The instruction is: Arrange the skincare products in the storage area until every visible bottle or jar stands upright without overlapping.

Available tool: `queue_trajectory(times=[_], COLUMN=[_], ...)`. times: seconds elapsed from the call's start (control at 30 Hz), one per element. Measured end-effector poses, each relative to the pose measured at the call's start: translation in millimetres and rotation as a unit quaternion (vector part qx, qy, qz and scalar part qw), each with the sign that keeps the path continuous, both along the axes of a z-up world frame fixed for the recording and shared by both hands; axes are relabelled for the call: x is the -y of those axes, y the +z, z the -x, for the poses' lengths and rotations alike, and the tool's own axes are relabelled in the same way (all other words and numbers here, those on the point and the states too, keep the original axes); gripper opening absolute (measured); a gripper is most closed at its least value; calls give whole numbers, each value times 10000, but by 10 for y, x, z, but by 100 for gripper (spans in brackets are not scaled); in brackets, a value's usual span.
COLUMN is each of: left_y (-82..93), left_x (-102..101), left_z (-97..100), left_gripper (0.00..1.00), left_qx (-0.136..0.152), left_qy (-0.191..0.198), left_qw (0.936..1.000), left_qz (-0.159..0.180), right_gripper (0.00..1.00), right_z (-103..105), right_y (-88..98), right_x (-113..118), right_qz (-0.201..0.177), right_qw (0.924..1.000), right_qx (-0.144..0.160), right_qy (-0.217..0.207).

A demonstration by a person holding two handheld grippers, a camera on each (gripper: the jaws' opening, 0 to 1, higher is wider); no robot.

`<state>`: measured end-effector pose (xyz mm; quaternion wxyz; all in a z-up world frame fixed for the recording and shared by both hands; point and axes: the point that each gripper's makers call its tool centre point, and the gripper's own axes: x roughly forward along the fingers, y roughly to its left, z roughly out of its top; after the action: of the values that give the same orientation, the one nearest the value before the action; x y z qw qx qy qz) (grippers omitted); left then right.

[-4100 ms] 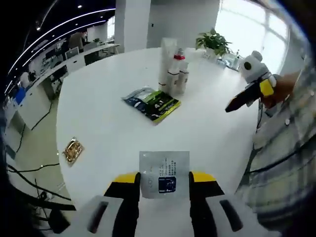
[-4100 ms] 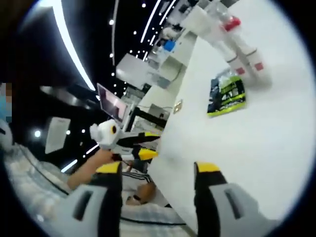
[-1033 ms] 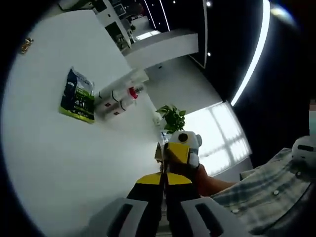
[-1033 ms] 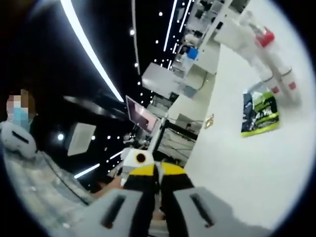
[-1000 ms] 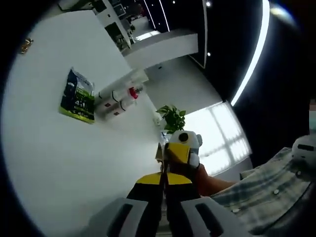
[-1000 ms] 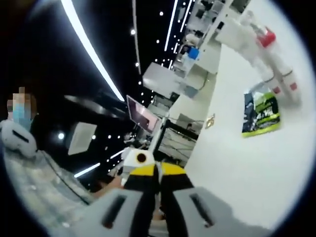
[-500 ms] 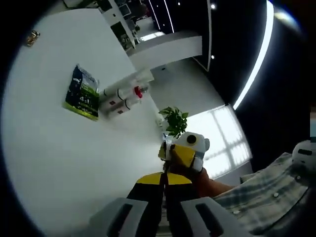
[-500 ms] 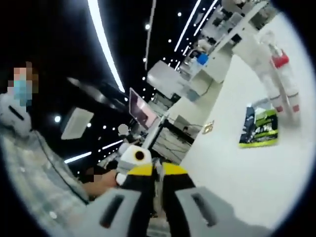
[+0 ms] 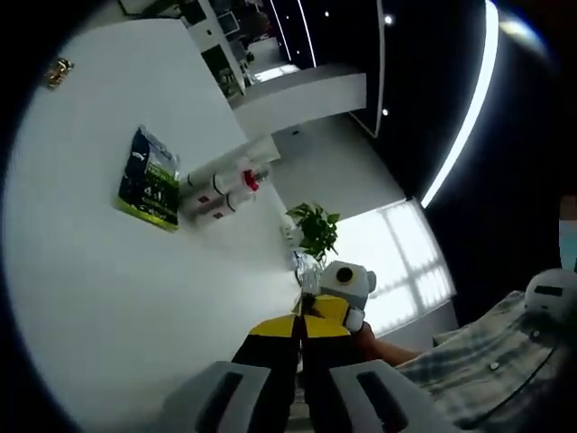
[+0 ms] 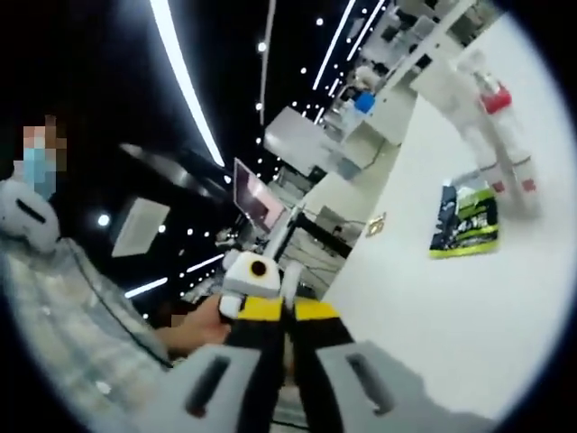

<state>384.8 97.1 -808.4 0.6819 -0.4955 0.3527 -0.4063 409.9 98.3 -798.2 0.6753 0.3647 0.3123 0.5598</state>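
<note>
Bottles (image 9: 219,185) well beyond closed fingers (image 9: 279,329)

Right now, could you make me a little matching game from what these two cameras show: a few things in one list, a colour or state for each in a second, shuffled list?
Things:
1. sachet
2. bottles
3. left gripper
4. potted plant

Descriptions:
A. jaws closed together, yellow tips
B. lying flat on the white table, green and dark blue
C. white, one with a red cap
D. leafy green, at the table's far edge

Pairs: 1-B, 2-C, 3-A, 4-D
</note>
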Motion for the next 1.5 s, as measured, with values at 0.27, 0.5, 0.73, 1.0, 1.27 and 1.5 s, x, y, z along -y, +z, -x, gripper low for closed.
queue_trajectory(times=[0.27, 0.5, 0.73, 1.0, 1.27, 1.5], left_y=[-17, -30, -34, -138, -456, -711], left_x=[12, -28, -31, -131, -393, -727], left_z=[-1, -28, -26, -94, -467, -1073], left_gripper=[0, 0, 0, 0, 0, 0], left_qx=[73, 159, 175, 95, -147, -352], left_qy=[-36, 62, -54, -84, 145, 573], left_qw=[9999, 9998, 9998, 9997, 9982, 9943], left_qz=[-106, -61, -108, -197, -557, -822], right_gripper=[0, 2, 0, 0, 18, 18], right_z=[37, -26, -53, -81, 2, 148], right_y=[-29, -72, -117, -124, -122, -236], right_x=[44, 27, 30, 112, 257, 443], right_qz=[145, 148, 145, 161, 213, 527], right_qw=[9997, 9999, 9998, 9984, 9974, 9950], right_qx=[211, -47, -102, -444, -378, -589], right_qy=[15, -73, -128, -325, -569, -610])
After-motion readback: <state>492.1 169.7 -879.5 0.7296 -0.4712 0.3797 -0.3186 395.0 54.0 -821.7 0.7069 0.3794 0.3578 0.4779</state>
